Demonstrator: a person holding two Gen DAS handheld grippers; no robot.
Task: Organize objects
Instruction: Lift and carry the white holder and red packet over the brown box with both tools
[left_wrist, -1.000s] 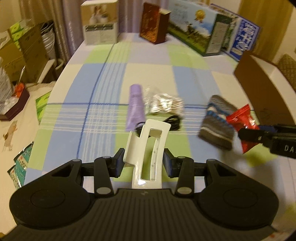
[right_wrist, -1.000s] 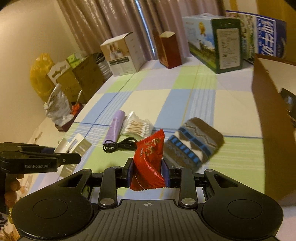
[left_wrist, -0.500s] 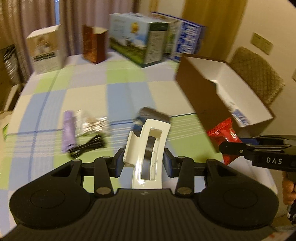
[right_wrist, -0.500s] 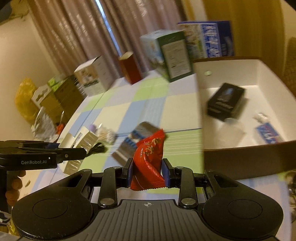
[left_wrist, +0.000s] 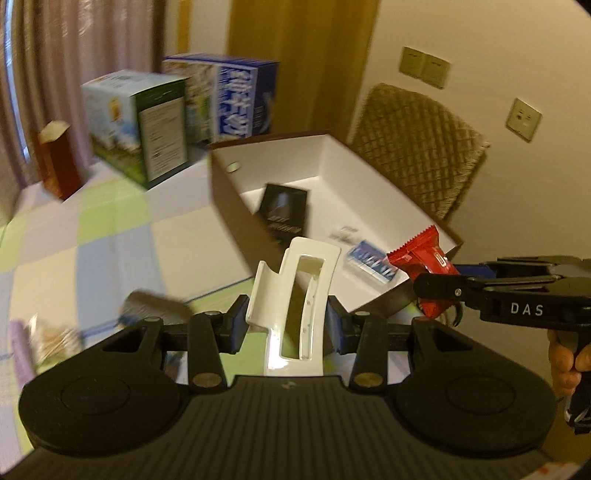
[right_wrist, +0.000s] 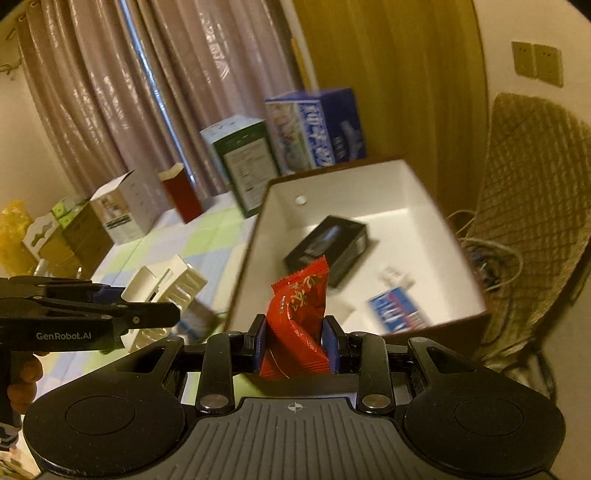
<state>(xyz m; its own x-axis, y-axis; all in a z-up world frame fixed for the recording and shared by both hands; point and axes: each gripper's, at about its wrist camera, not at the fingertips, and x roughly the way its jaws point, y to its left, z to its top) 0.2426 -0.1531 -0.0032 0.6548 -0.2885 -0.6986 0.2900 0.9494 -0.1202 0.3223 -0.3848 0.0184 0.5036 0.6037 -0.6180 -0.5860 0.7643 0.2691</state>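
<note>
Progress partial: box holds three items; left tongs grip white clip, right tongs grip red packet, both undelivered.

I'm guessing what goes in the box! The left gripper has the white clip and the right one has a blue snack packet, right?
Not quite: the snack packet in the right gripper is red, as the right wrist view shows. The left gripper does hold the white clip.

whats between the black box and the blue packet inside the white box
A small whitish item, too blurred to identify, lies on the white box floor between the black box and blue packet; the right wrist view shows it.
</note>
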